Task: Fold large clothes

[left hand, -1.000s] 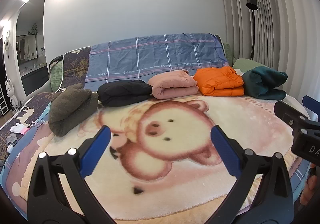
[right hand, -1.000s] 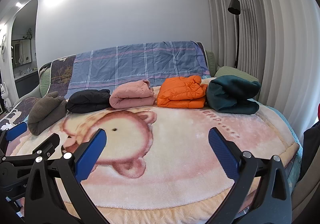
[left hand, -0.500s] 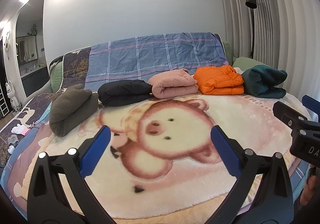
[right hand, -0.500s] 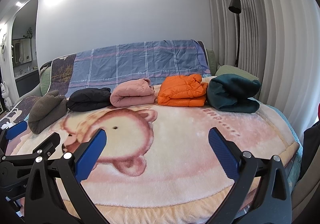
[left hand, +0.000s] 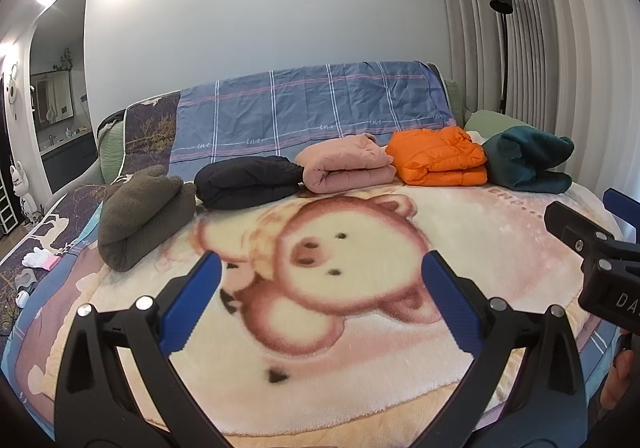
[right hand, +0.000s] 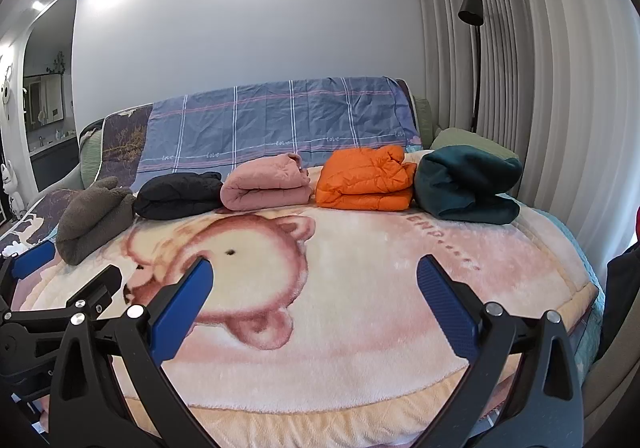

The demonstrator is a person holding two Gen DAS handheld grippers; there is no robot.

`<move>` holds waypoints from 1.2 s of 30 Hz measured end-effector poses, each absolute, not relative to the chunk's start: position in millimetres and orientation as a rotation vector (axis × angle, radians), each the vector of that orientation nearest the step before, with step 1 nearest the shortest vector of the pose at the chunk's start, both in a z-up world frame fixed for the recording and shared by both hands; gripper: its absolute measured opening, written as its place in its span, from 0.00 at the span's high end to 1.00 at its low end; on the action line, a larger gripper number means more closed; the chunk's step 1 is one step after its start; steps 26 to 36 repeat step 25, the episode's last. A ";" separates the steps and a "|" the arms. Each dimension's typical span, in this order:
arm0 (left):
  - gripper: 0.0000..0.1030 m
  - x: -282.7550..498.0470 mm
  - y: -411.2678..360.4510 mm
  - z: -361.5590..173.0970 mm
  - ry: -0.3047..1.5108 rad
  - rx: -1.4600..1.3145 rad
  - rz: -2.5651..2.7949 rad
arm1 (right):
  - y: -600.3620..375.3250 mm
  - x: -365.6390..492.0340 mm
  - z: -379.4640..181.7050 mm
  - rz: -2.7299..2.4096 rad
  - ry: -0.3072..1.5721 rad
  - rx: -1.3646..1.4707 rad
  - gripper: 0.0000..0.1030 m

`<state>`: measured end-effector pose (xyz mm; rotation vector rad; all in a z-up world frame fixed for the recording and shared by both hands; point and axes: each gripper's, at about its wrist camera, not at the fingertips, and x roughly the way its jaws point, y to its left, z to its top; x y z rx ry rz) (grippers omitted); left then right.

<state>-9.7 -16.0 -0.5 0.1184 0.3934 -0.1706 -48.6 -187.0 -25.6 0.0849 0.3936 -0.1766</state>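
Note:
Folded clothes lie in a row across the far side of the bed: an olive fleece [left hand: 140, 211] [right hand: 94, 215], a black jacket [left hand: 248, 180] [right hand: 178, 193], a pink garment [left hand: 346, 163] [right hand: 266, 183], an orange puffer jacket [left hand: 438, 161] [right hand: 366, 177] and a dark teal fleece [left hand: 528, 159] [right hand: 466, 183]. My left gripper [left hand: 322, 268] hovers open over the near part of the bear-print blanket [left hand: 360, 360] [right hand: 360, 328], holding nothing. My right gripper [right hand: 314, 274] is open and empty too, well short of the clothes. It shows at the right edge of the left wrist view, and the left gripper at the lower left of the right wrist view.
A blue plaid sheet [left hand: 312, 107] [right hand: 280, 119] drapes the headboard. A black floor lamp [left hand: 502, 27] [right hand: 472, 39] stands by grey curtains on the right. Green pillows [right hand: 468, 139] sit behind the teal fleece. Small items [left hand: 38, 260] lie at the bed's left edge.
Both views have shifted very slightly; the grippers stay open and the folded clothes have not moved.

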 end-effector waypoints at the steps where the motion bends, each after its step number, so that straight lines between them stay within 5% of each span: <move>1: 0.02 -9.5 -15.7 -0.5 0.395 0.118 -0.172 | -187.5 -47.9 -26.1 -0.175 0.395 0.085 0.01; 36: 0.02 -7.4 -16.1 -0.8 0.404 0.125 -0.175 | -188.4 -47.5 -26.2 -0.170 0.400 0.085 0.01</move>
